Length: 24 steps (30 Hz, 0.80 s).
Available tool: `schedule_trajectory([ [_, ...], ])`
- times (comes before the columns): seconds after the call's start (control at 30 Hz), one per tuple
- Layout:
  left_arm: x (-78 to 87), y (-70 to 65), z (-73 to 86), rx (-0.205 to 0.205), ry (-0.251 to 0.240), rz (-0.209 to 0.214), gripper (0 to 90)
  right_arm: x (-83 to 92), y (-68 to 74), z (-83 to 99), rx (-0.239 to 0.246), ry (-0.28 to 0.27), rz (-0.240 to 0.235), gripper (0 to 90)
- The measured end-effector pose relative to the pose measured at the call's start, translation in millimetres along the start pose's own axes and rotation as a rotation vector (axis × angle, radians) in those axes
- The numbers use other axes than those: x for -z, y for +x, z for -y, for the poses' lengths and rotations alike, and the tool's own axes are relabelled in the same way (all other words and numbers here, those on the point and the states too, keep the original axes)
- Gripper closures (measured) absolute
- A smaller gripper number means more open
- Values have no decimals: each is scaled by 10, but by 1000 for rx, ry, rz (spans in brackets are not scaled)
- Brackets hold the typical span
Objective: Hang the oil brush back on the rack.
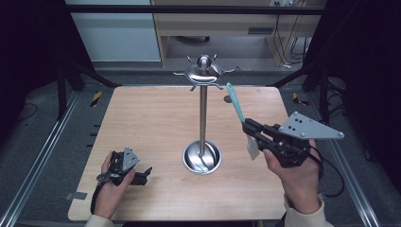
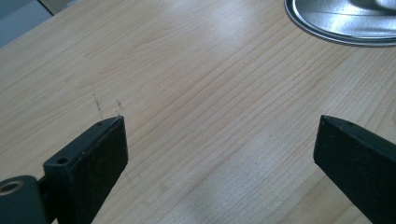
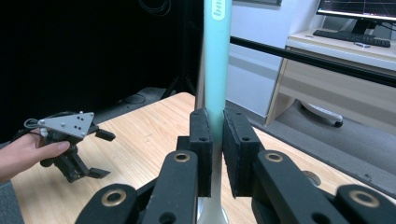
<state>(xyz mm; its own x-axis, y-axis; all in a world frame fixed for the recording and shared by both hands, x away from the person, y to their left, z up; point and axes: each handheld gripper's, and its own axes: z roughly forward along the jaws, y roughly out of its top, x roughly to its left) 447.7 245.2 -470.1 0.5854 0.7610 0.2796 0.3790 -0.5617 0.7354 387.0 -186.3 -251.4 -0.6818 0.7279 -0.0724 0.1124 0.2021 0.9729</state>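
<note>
A steel utensil stand (image 1: 203, 113) rises from a round dish base (image 1: 202, 157) at the table's middle, with a ring of hooks (image 1: 204, 72) at its top. My right gripper (image 1: 249, 128) is to the right of the pole, shut on a utensil with a teal handle (image 1: 235, 103) and a white blade (image 1: 253, 147). The handle points up and away toward the hooks. In the right gripper view the jaws (image 3: 216, 121) clamp the teal handle (image 3: 216, 60). My left gripper (image 1: 144, 174) rests open on the table at the front left, its jaws (image 2: 219, 126) wide apart over bare wood.
The wooden table (image 1: 151, 123) has bare room left and right of the stand. The base's rim (image 2: 341, 21) lies just ahead of the left gripper. Black frame bars, a desk and cables stand beyond the far edge. The left gripper (image 3: 105, 154) is at the left of the right gripper view.
</note>
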Motion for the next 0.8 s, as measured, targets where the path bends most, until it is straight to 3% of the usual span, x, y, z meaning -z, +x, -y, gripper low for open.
schedule_trajectory([
  [0.8,-6,-7,-4,-6,2,3,26,-93,48,17,5,19,-11,827],
])
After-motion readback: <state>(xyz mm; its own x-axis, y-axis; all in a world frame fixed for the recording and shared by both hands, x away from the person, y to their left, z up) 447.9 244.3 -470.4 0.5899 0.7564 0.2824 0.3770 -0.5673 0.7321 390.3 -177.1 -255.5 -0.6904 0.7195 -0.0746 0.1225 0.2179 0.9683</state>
